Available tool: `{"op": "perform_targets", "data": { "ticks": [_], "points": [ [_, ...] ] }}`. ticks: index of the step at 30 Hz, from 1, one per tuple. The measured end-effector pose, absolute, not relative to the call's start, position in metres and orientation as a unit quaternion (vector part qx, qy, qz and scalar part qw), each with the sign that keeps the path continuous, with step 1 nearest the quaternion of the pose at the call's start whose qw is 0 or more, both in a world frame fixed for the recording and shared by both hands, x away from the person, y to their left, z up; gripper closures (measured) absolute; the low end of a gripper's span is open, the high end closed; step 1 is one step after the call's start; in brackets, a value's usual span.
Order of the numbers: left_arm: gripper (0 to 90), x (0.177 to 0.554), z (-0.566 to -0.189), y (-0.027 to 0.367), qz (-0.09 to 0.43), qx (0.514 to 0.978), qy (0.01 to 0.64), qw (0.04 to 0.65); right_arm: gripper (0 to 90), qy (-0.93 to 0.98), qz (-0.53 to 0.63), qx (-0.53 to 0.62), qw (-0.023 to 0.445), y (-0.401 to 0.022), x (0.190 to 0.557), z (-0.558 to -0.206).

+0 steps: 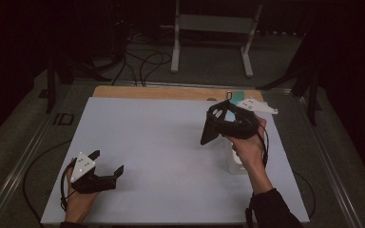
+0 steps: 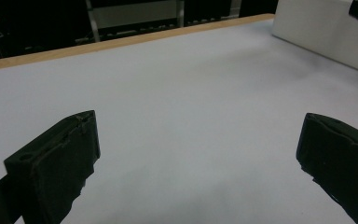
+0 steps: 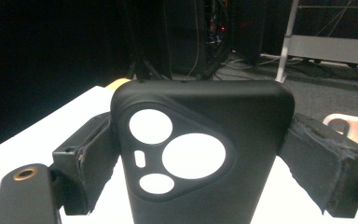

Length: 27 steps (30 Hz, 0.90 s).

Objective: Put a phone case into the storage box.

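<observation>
1. Right gripper (image 1: 209,126) is raised above the far right part of the white table (image 1: 161,142), its jaws clamped on a black phone case (image 3: 200,154) from both sides.
2. In the right gripper view the case stands upright between the jaws, with round and oval camera cutouts (white surface shows through them).
3. In the high view the case (image 1: 208,128) hangs tilted, off the table.
4. Left gripper (image 1: 108,164) sits low over the near left of the table, jaws wide apart, nothing between them.
5. White box (image 2: 326,32) lies at the far right in the left gripper view, well apart from the left jaws.
6. A colourful flat item (image 3: 356,128) lies on the table behind the case; too cropped to identify.
</observation>
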<state>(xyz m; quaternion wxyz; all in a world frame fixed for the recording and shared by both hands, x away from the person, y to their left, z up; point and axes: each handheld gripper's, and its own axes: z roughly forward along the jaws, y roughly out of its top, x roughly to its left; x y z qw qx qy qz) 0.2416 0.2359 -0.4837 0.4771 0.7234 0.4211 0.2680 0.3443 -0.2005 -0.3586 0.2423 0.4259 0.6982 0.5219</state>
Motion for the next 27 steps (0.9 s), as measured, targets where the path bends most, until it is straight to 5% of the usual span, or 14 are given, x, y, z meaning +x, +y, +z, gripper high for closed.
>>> {"op": "perform_targets", "data": {
  "ticks": [27],
  "points": [
    [0.1,0.242,-0.486,0.234,0.265,0.724,0.425,0.474,13.7,0.681,0.514,0.447,0.27,-0.214,0.361,-0.349]
  ]
}}
